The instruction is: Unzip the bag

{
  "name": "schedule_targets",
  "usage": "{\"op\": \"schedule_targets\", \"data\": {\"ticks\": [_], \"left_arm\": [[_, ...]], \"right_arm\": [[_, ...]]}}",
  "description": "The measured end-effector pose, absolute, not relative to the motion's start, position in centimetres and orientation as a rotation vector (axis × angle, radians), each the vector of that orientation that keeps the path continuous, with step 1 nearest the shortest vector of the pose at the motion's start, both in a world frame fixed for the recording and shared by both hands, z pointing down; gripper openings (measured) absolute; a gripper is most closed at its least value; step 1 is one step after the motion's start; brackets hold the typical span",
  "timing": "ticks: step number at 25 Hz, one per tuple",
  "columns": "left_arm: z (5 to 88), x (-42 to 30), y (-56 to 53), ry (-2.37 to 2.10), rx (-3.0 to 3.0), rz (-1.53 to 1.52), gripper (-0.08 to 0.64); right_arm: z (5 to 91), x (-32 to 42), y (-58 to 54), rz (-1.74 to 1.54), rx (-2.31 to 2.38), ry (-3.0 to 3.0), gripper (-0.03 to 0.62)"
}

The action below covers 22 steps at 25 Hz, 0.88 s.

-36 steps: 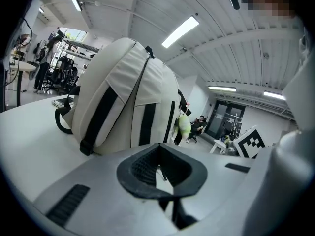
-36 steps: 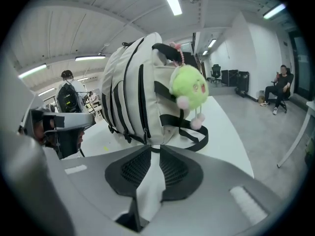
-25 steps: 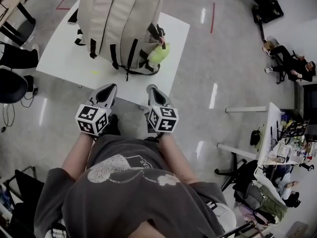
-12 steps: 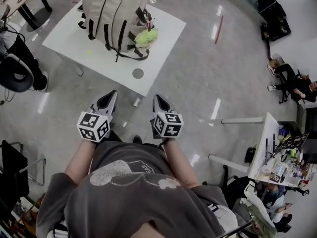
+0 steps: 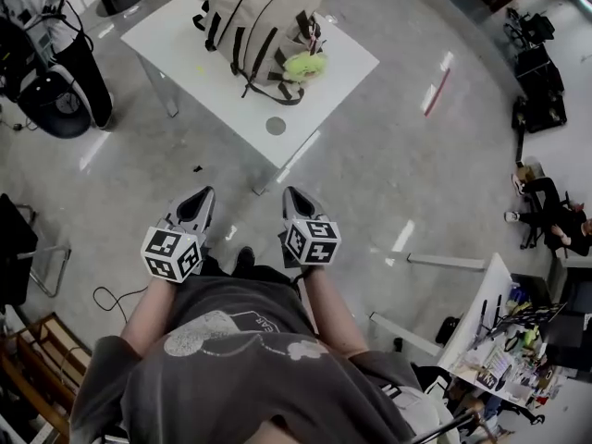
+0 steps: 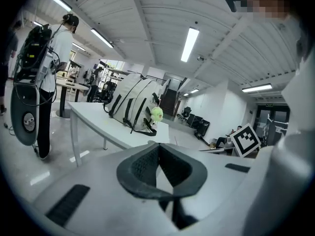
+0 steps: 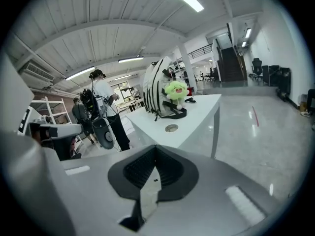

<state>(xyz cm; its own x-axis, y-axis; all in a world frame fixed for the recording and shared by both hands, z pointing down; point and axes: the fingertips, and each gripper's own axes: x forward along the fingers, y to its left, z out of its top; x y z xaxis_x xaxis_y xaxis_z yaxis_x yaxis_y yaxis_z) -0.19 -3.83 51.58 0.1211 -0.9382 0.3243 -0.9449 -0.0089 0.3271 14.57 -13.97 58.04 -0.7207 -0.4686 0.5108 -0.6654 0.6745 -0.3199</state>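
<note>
A beige backpack [image 5: 264,12] with black straps stands upright on a white table [image 5: 185,49], a green plush toy [image 5: 305,64] hanging at its side. Both grippers are held close to my body, well short of the table, over bare floor. My left gripper [image 5: 201,197] and right gripper [image 5: 293,195] point toward the table, each shut with nothing between the pads. In the left gripper view the backpack [image 6: 133,102] and plush [image 6: 156,113] are far beyond the left gripper [image 6: 158,146]. In the right gripper view the backpack [image 7: 158,85] stands far past the right gripper [image 7: 155,147].
A standing person [image 5: 55,54] with gear on the back is left of the table. The table top has a round hole [image 5: 276,126]. A cluttered desk [image 5: 499,340] and a seated person [image 5: 555,220] are at the right. A cable [image 5: 106,299] lies on the floor.
The table and backpack have drawn farther away and shifted toward the upper middle of the head view. Both grippers now hang over floor instead of at the table edge, still shut.
</note>
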Motion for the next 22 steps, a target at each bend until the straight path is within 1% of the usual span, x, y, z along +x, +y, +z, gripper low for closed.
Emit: {"op": "schedule_targets", "data": {"ticks": [7,13,15,22], "left_arm": [[50.8,-0.5,0.3,-1.821,1.928,-0.018,0.006],[48.8,-1.2,6.1,-1.845,1.918,-0.096,0.006],[49.2,-1.2,8.2,-1.849,1.906,-0.104,0.006],[49.5,-0.7,14.6,-1.859,1.899,-0.120,0.006]], "right_arm": [[55.6,13.1,-10.5,0.655,0.872,-2.544,0.000],[51.8,11.5,-4.8,0.525,0.855,-2.612,-0.001],[51.4,11.1,-2.6,0.477,0.842,-2.633,0.000],[51.0,11.2,3.4,0.461,0.848,-2.673,-0.001]]}}
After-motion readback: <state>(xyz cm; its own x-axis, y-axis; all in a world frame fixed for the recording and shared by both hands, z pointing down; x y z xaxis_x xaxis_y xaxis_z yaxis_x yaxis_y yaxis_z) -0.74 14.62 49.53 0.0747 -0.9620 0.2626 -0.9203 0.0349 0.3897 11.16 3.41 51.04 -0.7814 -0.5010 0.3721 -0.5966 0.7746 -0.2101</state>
